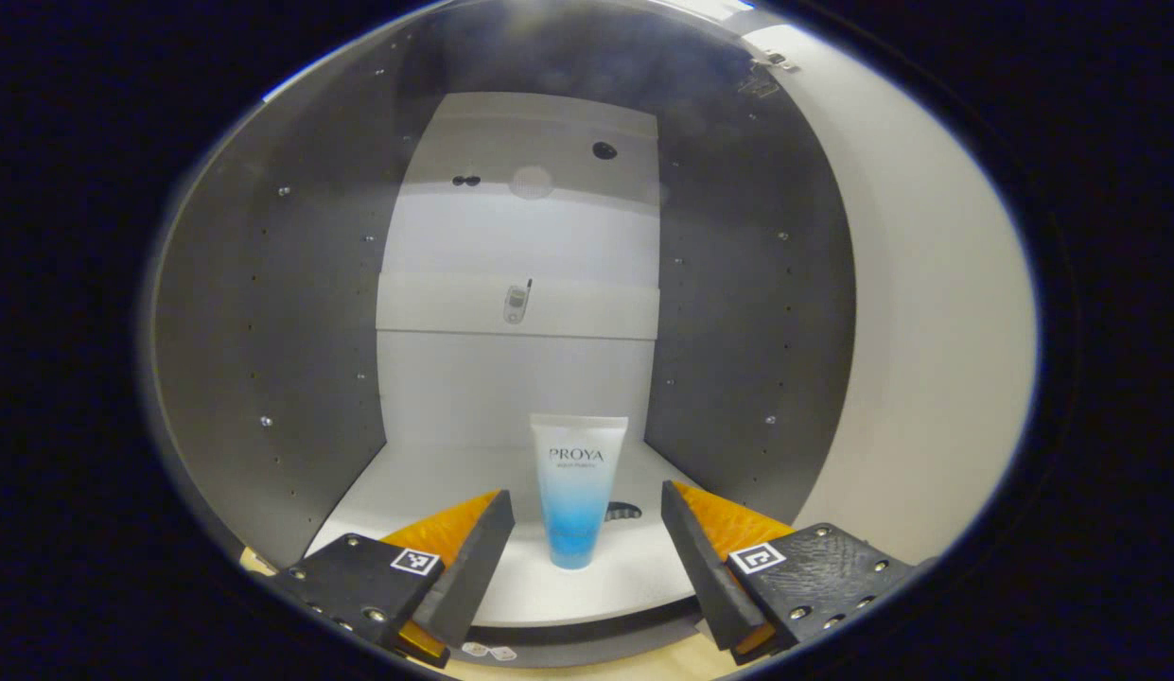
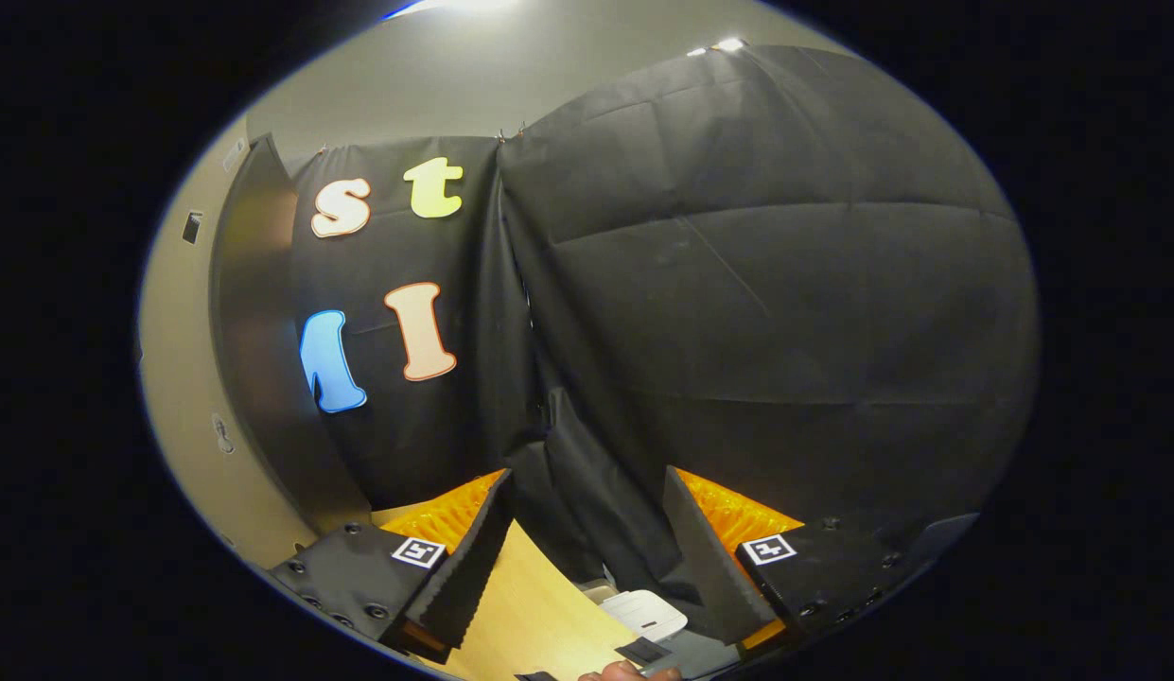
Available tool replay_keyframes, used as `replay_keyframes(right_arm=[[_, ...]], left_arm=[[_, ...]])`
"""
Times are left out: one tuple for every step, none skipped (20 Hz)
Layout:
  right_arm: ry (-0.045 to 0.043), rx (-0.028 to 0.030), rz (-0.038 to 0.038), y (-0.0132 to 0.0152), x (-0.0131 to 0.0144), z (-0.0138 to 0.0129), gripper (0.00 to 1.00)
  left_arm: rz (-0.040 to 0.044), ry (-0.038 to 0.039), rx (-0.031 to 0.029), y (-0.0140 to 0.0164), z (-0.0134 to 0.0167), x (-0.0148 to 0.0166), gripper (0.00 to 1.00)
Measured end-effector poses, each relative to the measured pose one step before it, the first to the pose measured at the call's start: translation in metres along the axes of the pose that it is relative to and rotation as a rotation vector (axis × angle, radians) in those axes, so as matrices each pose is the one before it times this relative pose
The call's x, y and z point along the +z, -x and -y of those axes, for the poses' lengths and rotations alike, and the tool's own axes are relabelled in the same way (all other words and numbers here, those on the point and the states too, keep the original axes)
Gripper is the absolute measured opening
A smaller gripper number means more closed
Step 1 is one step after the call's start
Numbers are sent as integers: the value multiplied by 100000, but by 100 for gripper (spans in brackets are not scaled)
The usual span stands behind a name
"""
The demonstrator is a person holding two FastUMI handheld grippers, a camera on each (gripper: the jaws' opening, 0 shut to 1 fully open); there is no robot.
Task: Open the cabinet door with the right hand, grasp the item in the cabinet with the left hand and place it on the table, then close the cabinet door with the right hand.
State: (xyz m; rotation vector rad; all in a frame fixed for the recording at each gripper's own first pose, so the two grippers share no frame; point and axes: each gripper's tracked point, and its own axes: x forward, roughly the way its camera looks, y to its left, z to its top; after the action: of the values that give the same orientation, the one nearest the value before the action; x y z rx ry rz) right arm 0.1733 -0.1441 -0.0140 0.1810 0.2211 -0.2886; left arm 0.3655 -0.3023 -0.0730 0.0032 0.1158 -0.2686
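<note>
1. Left gripper view: the cabinet [image 1: 265, 312] is seen wide open, with the door [image 1: 927, 312] swung out to the right. A tube [image 1: 577, 490] is stood cap-down on the bottom shelf [image 1: 435, 482], near the front edge, so pretty easy to get at. A small phone-like thing is fixed to the back panel higher up; what it is can't be told.
2. The left gripper [image 1: 587, 530] is held spread, nothing clamped. It's lined up so the tube sits between the fingers but a bit further in, not touched yet. Looks like the grasp is being set up, and a push forward is probably needed before squeezing.
3. Right gripper view: the right gripper [image 2: 587, 530] is parked released and empty, pointed at the booth cloth over the table [image 2: 530, 615]. The door edge [image 2: 255, 331] is seen at left, apart from it. Likely it's kept out of the way until closing time.
</note>
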Motion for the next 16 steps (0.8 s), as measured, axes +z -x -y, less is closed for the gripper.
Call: replay_keyframes(right_arm=[[-1147, 230, -35, -120, -53, 71, 98], [-794, -281, 28, -178, -212, 249, 98], [-408, -776, -187, -129, -175, 370, 98], [-135, -962, -505, -9, -313, 417, 98], [-70, -682, -573, -182, -205, 323, 98], [-133, -478, -548, -107, -232, 213, 98], [-312, 2, -644, -339, -39, 109, 98], [-513, 271, -495, -309, -97, 45, 98], [-565, 519, -483, -312, -90, -132, 98], [-346, 805, -396, -307, -225, -228, 98], [118, 624, 252, -228, 82, -145, 98], [581, 633, 325, -430, -16, -199, 98], [880, 601, 18, -252, -86, -257, 98], [866, 537, -391, -250, -224, -279, 98], [654, 721, -323, -172, -65, -265, 98], [512, 751, -287, -211, -172, -227, 98]], left_arm=[[-637, 714, 46, -670, -36, -221, 94], [-635, 1180, -368, -553, -13, -178, 94], [-727, 1640, -706, -741, 51, -102, 95], [-121, 1454, -582, -501, 90, 64, 95], [210, 459, -503, -393, 1, 51, 95], [-127, -1085, -202, -409, -122, 43, 95], [-71, -2518, 719, -439, -113, -24, 94], [119, -2779, 1441, -322, -221, 153, 93], [323, -2319, 2190, -222, -349, -16, 83], [261, -1677, 253, -263, 36, 178, 72], [223, -1023, -356, -178, 167, 36, 70], [907, -735, 351, 186, 26, 428, 69], [-229, -67, 150, -346, 30, -133, 61], [-1288, 48, -1094, 147, 255, -288, 53], [808, 191, -180, 80, 49, 320, 53], [438, 863, -549, 85, 189, 66, 53]])
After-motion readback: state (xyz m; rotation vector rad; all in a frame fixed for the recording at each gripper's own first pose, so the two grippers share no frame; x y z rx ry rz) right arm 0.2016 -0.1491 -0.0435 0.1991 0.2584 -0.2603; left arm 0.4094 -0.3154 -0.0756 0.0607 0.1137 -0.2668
